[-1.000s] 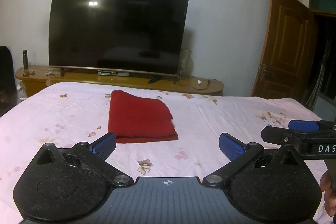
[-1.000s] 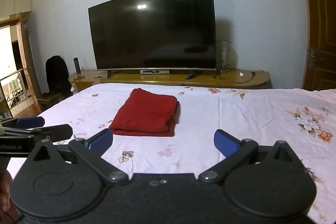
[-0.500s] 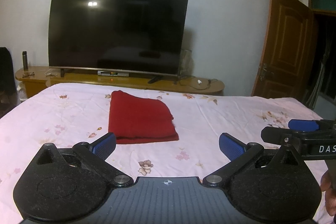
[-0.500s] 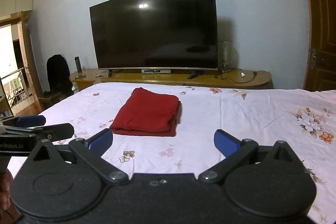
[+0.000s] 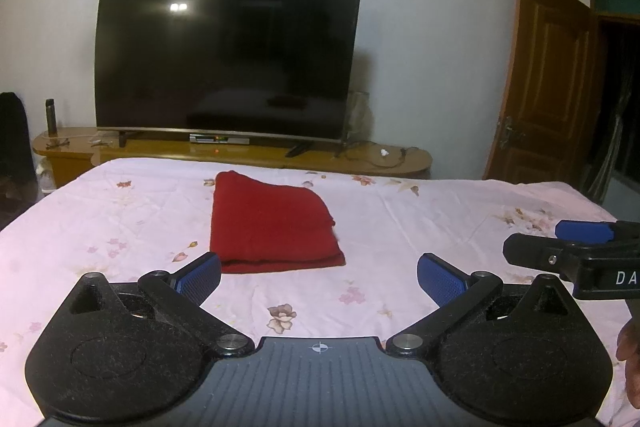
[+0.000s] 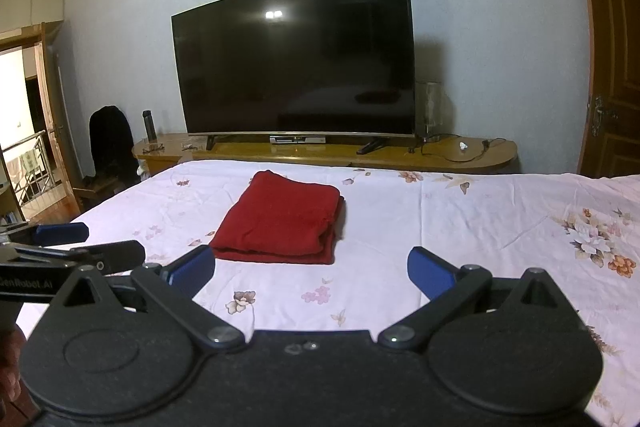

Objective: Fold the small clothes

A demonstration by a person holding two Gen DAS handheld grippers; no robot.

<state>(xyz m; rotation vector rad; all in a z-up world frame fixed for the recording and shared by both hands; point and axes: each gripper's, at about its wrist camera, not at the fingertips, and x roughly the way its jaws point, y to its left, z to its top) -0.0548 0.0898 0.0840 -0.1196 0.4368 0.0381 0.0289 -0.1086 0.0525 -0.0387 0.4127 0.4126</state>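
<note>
Hands are cut off at the frame edges, so you see little of them. One folded red cloth (image 5: 272,225) lies flat on the bed (image 5: 440,227), a soft thick rectangle just beyond your left tool (image 5: 319,275). Both it and your right tool (image 6: 311,269) stand spread wide, empty, blue ribbed pads showing.
</note>
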